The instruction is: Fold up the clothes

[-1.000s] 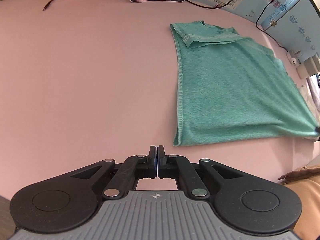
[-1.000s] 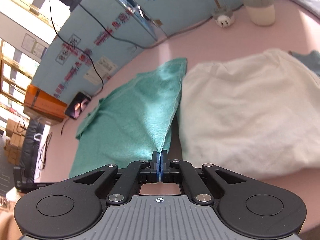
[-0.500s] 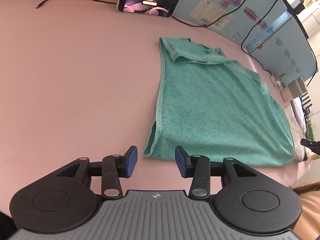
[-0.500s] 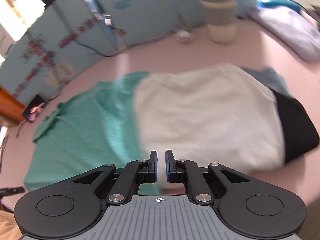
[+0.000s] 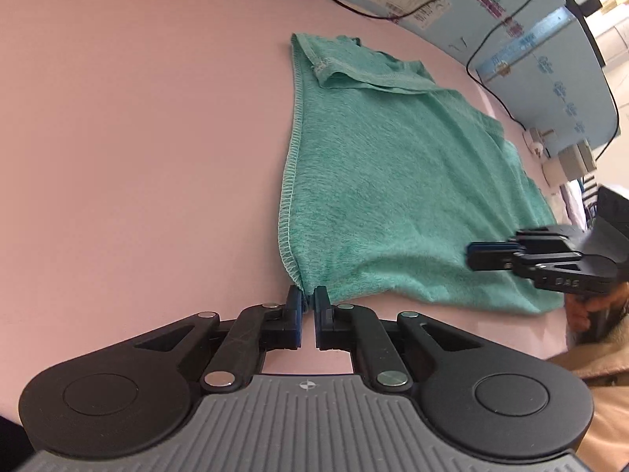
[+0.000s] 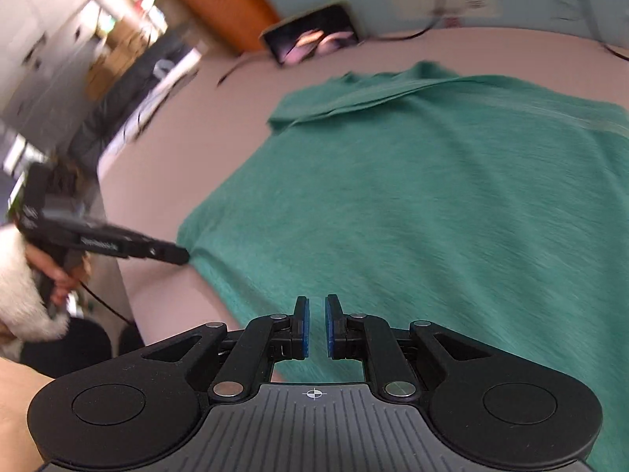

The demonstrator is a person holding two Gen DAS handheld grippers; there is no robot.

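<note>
Left gripper (image 5: 308, 302) clamped on near corner of green knit T-shirt (image 5: 393, 181); right gripper (image 6: 315, 324) slightly apart, empty. Opposite corner to be pinched before lift.

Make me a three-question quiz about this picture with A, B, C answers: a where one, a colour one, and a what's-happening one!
1. Where does the shirt lie? A on the pink table; B on a chair; C in a basket.
2. What colour is the shirt? A white; B green; C red.
3. What is the left gripper doing? A pinching the shirt's near corner; B holding a cup; C gaping wide in the air.

Answers: 1 A, it is spread flat on the table. 2 B, the cloth is green. 3 A, its tips are shut on the corner.
</note>
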